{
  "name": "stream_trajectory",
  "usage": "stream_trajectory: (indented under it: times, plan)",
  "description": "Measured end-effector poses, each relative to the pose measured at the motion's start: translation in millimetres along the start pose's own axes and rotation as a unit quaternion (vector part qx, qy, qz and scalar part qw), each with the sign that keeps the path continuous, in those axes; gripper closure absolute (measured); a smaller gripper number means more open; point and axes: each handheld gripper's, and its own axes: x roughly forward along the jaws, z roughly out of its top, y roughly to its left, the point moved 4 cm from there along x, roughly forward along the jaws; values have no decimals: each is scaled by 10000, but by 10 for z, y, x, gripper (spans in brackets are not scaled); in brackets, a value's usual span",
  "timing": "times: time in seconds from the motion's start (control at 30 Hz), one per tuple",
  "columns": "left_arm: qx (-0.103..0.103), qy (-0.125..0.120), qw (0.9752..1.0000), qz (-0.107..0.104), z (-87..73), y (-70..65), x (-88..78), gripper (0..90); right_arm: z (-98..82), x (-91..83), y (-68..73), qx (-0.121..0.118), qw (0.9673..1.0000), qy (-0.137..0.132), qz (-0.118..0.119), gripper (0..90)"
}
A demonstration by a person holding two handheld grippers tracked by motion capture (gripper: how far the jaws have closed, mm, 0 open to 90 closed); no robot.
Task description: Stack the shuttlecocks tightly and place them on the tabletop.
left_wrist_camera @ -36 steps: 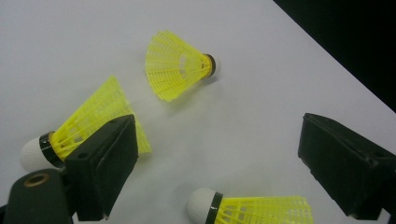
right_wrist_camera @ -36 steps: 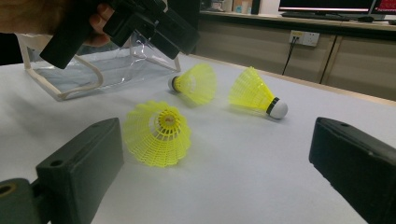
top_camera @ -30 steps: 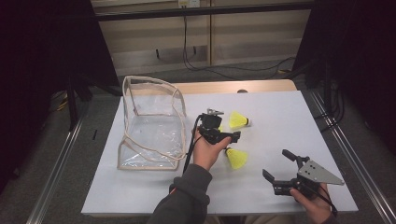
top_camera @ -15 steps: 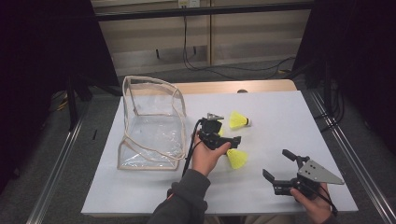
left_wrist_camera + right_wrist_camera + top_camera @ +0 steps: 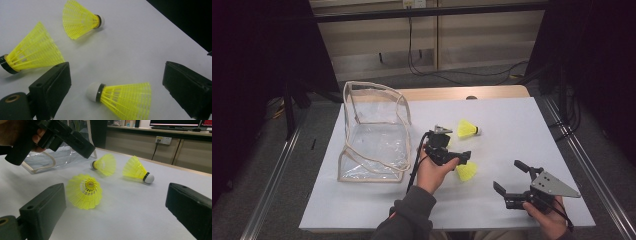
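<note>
Three yellow shuttlecocks lie on the white table. In the left gripper view, one shuttlecock lies between the open jaws of my left gripper, cork to the left; two more lie beyond it. From above, my left gripper hovers over the group, with one shuttlecock behind it and another just in front. My right gripper stands open near the front right edge, holding nothing. Its view shows the shuttlecocks ahead of its jaws.
A clear plastic bag with cream trim and a cord handle stands open on the left part of the table. Metal rails run along both sides of the table. Cables lie on the floor behind.
My left gripper has come down and slightly toward the person, closer over the shuttlecocks. The right gripper and the shuttlecocks have stayed put.
</note>
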Motion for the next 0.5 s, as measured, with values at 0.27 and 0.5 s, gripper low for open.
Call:
stream_trajectory:
  times: [0.27, 0.5]
  plan:
    - [-25, -33, 10000, -77, -44, 11, -35, 62, -1, -1, -1, -4, 10000, -8, 6, 24]
    - [-63, 63, 10000, -4, -151, 53, -63, 58, -1, -5, -8, 14, 10000, 0, -23, 24]
